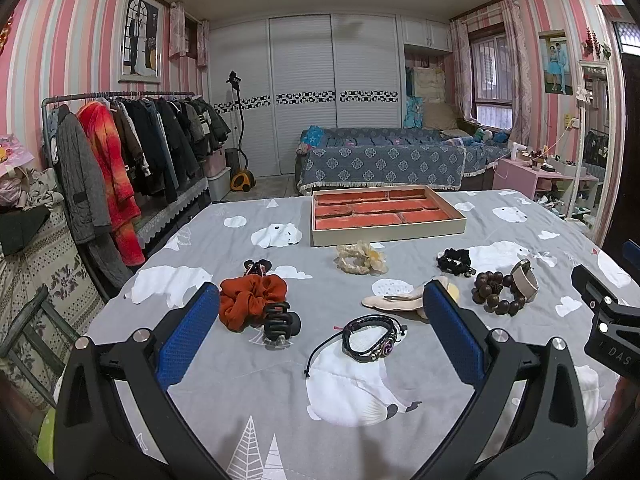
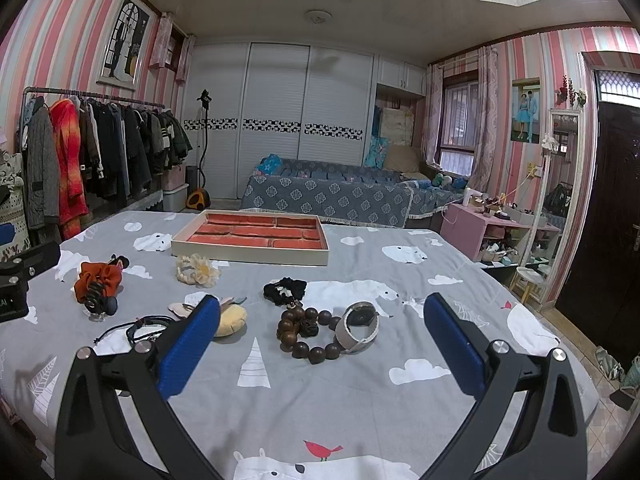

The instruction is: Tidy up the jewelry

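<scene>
Jewelry, catalogued near to far on the bed (image 1: 240,380), whose grey cover shows white bears. We hold the left gripper (image 1: 320,332) with fingers (image 1: 188,336) wide apart and empty; the right gripper (image 2: 320,340) likewise, its fingers (image 2: 452,344) apart and gripping nothing.

Nearest the left gripper we list a black cord bracelet (image 1: 370,338) with a purple charm, lying flat, its loose cord trailing toward us and to the left. Left of it: a black claw clip (image 1: 280,322) touching an orange scrunchie (image 1: 252,298).

Before the right gripper we list a brown wooden bead bracelet (image 2: 308,334), lying flat as a ring, touching a grey-strapped watch (image 2: 358,326) curled on its side. A cream hair clip (image 1: 394,300) lies with its long axis running left to right.

Farther: a black scrunchie (image 2: 285,290) and a cream scrunchie (image 1: 360,258).

Farthest: an open tray (image 1: 388,210), cream-walled with orange compartments, its long side facing us.
</scene>
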Available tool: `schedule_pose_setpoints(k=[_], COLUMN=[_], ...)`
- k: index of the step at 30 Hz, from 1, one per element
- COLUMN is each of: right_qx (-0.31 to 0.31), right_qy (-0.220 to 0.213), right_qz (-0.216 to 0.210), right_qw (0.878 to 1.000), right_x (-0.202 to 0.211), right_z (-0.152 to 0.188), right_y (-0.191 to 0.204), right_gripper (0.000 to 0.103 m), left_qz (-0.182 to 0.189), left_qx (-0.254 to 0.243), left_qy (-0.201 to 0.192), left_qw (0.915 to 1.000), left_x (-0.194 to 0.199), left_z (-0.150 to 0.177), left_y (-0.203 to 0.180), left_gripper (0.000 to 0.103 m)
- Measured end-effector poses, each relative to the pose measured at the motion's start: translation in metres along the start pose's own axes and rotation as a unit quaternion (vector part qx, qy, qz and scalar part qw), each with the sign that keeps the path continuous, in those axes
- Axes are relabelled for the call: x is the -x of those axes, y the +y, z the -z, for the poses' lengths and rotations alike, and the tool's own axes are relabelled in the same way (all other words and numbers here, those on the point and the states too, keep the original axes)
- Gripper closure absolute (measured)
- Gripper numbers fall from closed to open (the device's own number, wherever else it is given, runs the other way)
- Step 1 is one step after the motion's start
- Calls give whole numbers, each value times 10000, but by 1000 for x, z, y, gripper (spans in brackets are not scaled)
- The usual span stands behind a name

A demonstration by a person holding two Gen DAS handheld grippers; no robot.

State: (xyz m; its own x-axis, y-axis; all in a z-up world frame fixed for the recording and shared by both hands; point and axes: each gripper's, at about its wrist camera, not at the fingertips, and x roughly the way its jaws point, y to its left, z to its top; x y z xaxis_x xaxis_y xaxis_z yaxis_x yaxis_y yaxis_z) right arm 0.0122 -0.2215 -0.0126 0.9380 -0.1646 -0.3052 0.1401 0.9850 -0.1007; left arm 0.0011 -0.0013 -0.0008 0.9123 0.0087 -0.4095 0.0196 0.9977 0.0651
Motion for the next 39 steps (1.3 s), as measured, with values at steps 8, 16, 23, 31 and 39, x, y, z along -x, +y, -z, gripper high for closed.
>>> schedule_pose_setpoints(k=[8, 16, 23, 31, 39], right_qx=[1, 9, -2, -31, -40], right_qy=[3, 2, 8, 25, 49], right_qz=[-6, 1, 5, 13, 8], right_qw=[10000, 10000, 10000, 10000, 10000], right_x=[0, 0, -1, -8, -8], right_z=[0, 0, 3, 10, 9], right_y=[0, 0, -2, -5, -4], right_gripper=[4, 4, 4, 4, 4], left_qz=[9, 4, -7, 6, 38], left_qx=[12, 5, -6, 0, 28], left_qy=[-7, -2, -24, -2, 42], left_qw=[10000, 10000, 10000, 10000, 10000], left_x=[1, 1, 1, 0, -2], left_z=[-1, -1, -2, -4, -1], left_y=[1, 0, 2, 4, 5], left_gripper=[5, 5, 5, 5, 5])
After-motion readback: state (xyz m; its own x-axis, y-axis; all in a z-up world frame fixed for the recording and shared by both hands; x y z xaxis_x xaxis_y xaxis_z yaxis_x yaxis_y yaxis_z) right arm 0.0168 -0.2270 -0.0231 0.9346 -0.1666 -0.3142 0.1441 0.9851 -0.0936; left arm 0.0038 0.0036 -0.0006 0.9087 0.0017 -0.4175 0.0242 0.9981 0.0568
